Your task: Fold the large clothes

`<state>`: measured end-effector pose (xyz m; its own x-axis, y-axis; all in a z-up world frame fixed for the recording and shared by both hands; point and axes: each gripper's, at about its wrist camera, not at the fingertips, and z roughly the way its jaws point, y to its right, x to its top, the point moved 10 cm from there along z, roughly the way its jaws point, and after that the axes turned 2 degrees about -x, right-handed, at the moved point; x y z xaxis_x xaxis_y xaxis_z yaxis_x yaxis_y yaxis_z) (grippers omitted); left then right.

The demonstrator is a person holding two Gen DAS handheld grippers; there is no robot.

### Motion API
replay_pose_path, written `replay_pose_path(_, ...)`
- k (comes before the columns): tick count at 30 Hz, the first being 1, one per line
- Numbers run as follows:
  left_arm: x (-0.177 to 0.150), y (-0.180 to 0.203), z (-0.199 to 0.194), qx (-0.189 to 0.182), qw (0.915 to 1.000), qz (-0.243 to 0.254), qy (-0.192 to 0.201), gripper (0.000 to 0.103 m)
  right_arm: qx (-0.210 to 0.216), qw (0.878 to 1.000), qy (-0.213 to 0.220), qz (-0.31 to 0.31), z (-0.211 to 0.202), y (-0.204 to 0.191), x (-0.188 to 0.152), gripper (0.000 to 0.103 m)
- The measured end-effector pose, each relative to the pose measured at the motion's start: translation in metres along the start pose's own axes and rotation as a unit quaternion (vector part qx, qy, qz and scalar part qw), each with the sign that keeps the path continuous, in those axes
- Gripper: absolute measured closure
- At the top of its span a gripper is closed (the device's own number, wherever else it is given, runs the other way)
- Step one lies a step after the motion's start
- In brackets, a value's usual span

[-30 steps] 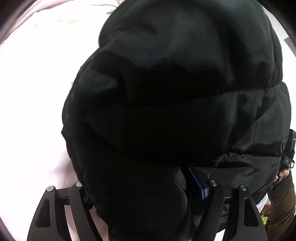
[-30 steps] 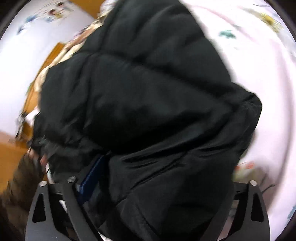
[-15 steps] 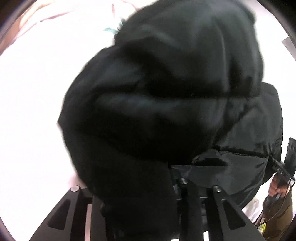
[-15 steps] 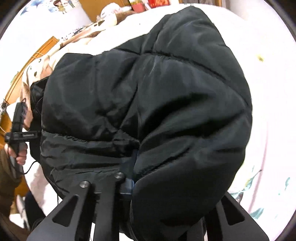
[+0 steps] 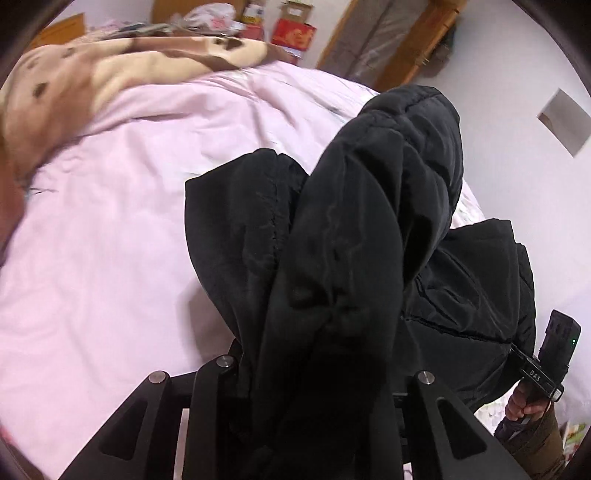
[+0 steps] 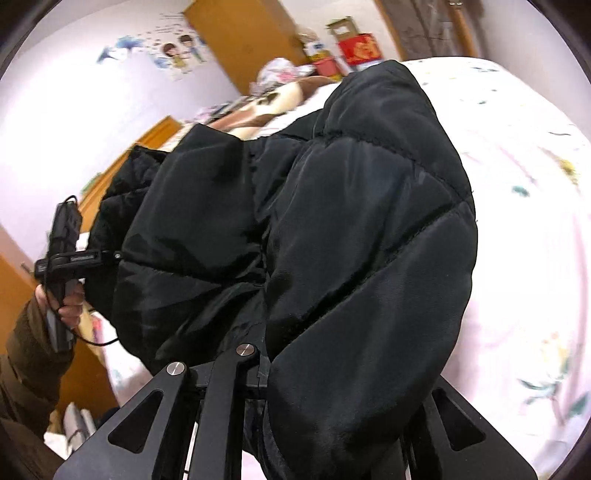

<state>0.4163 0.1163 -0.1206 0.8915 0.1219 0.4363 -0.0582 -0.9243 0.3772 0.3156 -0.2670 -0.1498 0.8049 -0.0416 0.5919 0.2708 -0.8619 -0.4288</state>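
A black puffer jacket point(image 5: 354, 266) hangs bunched from both grippers above the pink bed sheet point(image 5: 103, 236). My left gripper point(image 5: 317, 376) is shut on a thick fold of the jacket; the fabric hides the fingertips. My right gripper point(image 6: 332, 369) is shut on another part of the jacket point(image 6: 332, 229), its fingertips buried under quilted fabric. The other hand-held gripper shows at the right edge of the left wrist view point(image 5: 546, 369) and at the left of the right wrist view point(image 6: 66, 254).
A brown and cream blanket point(image 5: 110, 74) lies at the head of the bed. Red boxes point(image 5: 293, 33) and clutter stand behind it. A wooden door point(image 6: 243, 37) and wall stickers point(image 6: 173, 55) are at the back. The floral sheet point(image 6: 535, 221) spreads right.
Both grippers have lifted and tilted up with the jacket. The jacket now hangs narrower, and the room and bed head have come into view.
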Motion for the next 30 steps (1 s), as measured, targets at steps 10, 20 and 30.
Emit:
replay_pose_path(10, -0.009, -0.072, 0.017, 0.020, 0.9971, -0.073, -0.009, 0.077, -0.003, 0.999, -0.019, -0.050, 0.047, -0.029, 0.001, 0.090)
replay_pose_path(20, -0.043, -0.109, 0.012, 0.021, 0.9943, -0.102, -0.024, 0.068, -0.047, 0.996, -0.053, -0.060, 0.085, -0.038, -0.001, 0.089)
replay_pose_path(30, -0.044, -0.108, 0.018, 0.012, 0.9919, -0.124, -0.026, 0.047, -0.082, 0.993, -0.064, -0.058, 0.119, -0.039, 0.023, 0.058)
